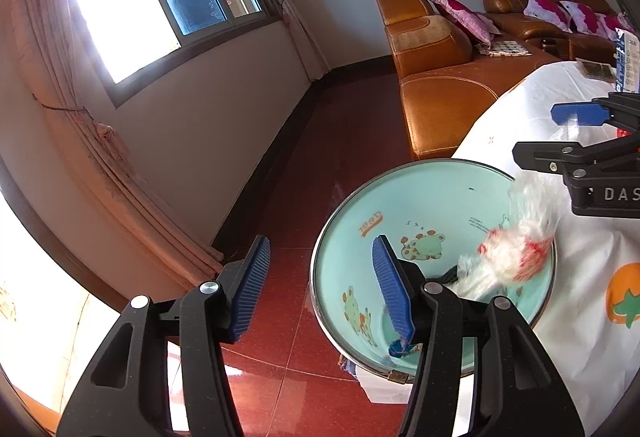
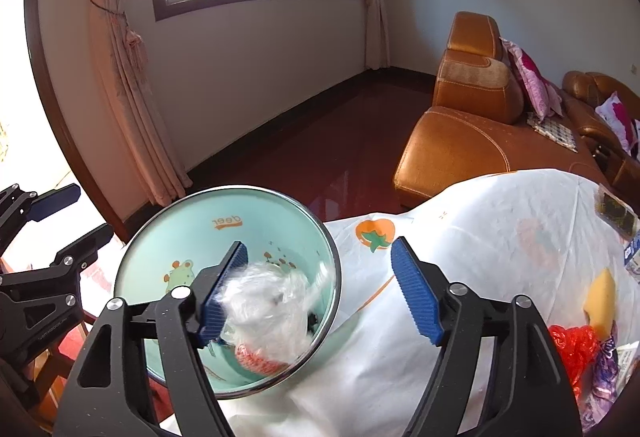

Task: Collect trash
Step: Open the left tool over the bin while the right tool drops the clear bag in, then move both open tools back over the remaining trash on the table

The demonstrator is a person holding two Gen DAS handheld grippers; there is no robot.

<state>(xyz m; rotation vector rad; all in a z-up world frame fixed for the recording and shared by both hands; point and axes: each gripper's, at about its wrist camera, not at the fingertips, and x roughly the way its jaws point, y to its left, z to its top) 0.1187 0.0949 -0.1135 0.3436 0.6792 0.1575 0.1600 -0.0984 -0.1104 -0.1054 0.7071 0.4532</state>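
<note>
A pale green bowl [image 1: 440, 197] with cartoon prints and a metal rim stands at the edge of the table. A crumpled clear plastic wrapper [image 1: 516, 253] with red print shows blurred inside it. My left gripper [image 1: 320, 289] is open, one finger inside the bowl and the other out over the floor, with the rim between them untouched. In the right wrist view my right gripper [image 2: 320, 293] is open above the bowl [image 2: 192, 237]. The wrapper [image 2: 272, 309] lies loose beside its left pad. Each gripper also shows in the other's view: right gripper [image 1: 560, 135], left gripper [image 2: 76, 221].
A white tablecloth [image 2: 480, 237] with orange fruit prints covers the table. At its right lie a red plastic bag [image 2: 576, 349], a yellow sponge-like piece [image 2: 600, 301] and a purple wrapper [image 2: 604, 365]. A brown leather sofa [image 2: 460, 141] stands behind on the red floor [image 1: 320, 157].
</note>
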